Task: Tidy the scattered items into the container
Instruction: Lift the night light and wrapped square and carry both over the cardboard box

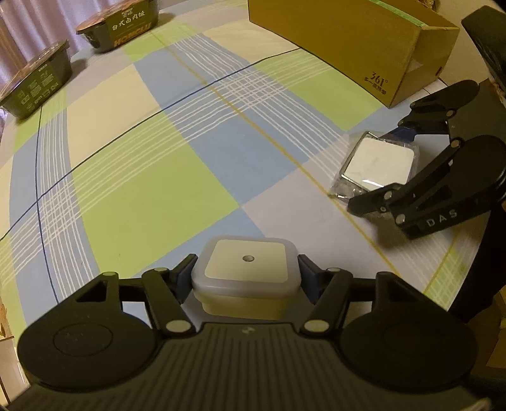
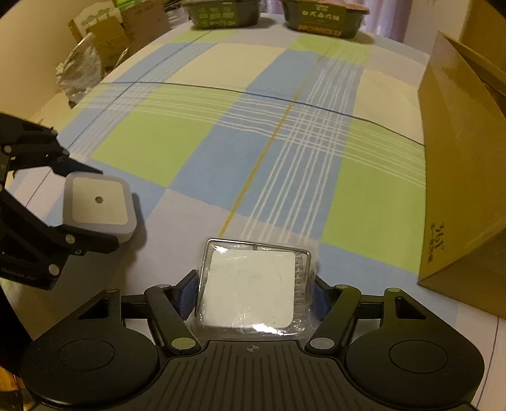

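Clamped in the left tongs (image 1: 245, 278), a white square night light (image 1: 246, 268) is riding just off the checked tablecloth (image 1: 151, 177). Right tongs (image 2: 253, 298) are gripping a plastic-wrapped white square pack (image 2: 253, 291) the same way. Both loads are sitting low over the table's near edge. The cardboard shoebox (image 2: 468, 196) is waiting ahead and to the right, closer to the right hand, so that one is looking likelier to drop first. Two dark meal tubs (image 1: 123, 25) are sitting far back.

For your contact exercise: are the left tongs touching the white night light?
Touching: the left wrist view shows the left tongs pressed against both sides of the night light.
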### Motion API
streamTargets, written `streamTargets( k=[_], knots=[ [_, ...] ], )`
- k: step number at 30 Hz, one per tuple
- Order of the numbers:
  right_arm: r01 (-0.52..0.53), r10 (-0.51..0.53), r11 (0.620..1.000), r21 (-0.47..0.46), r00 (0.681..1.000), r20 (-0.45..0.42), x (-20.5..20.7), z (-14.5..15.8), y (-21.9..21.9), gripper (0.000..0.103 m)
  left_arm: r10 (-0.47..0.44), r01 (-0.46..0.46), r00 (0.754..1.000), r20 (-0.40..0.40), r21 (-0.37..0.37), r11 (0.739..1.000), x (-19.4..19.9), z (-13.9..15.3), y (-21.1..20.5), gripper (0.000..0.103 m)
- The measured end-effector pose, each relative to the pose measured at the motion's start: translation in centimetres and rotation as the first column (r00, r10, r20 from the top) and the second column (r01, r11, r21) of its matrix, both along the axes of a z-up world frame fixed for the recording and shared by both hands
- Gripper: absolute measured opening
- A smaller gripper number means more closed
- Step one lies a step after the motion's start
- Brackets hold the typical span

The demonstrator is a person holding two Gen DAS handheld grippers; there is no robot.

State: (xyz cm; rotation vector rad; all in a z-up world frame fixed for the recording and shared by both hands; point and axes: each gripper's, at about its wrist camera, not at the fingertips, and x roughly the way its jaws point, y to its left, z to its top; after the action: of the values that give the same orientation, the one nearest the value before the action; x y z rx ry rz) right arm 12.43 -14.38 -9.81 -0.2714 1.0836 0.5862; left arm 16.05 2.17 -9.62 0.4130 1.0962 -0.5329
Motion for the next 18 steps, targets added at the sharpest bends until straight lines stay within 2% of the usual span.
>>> streamTargets(
  k=[18],
  knots=[
    [0.055, -0.056, 0.998, 0.036, 0.998, 0.035, -2.3, 2.9, -1.2, 0.071, 0.045, -0.045, 0.998, 0.036, -0.011, 0.999, -2.0, 3.1, -0.2, 0.062]
  ],
)
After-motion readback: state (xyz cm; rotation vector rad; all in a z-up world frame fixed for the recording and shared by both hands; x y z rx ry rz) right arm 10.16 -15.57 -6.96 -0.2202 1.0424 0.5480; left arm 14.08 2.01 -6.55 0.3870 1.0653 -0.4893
